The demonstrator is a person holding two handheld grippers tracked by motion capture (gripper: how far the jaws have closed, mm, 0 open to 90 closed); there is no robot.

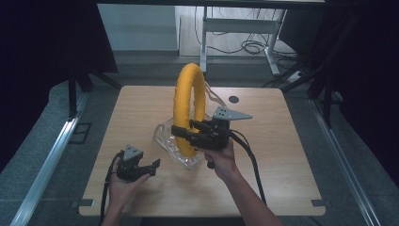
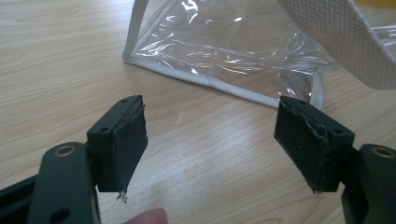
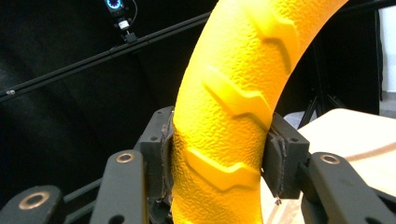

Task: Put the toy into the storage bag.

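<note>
The yellow ring (image 1: 189, 109) stands upright at the centre of the high view, its lower arc sunk into the clear plastic bag (image 1: 170, 141) that lies crumpled on the tabletop (image 1: 141, 108). In the right gripper view the ring (image 3: 233, 116) rises from the bottom to the top right of the frame, textured and marked with raised zigzag ribs. The right tongs (image 1: 182, 133) are clamped across its lower arc, a pad pressed to each flank, the person's hand under them just right of centre.

The step in hand looks like getting the ring into the bag: the ring is partly in, most of it still above the mouth. The next move probably calls for lowering the ring further while keeping it upright, and for something to hold the bag's mouth wide, since the soft plastic sags around the ring.

The left tongs (image 1: 149, 168) sit at the lower left of the high view, low over the tabletop, apart from the bag, spread wide with nothing between them. In the left gripper view they (image 2: 210, 147) face a white-edged corner of the bag (image 2: 219, 51) in the upper middle, with a white woven strap (image 2: 345, 37) crossing the upper right. That edge seems the likely thing for them to take.

How deep the ring sits in the bag I cannot tell; I see nothing else in it.
</note>
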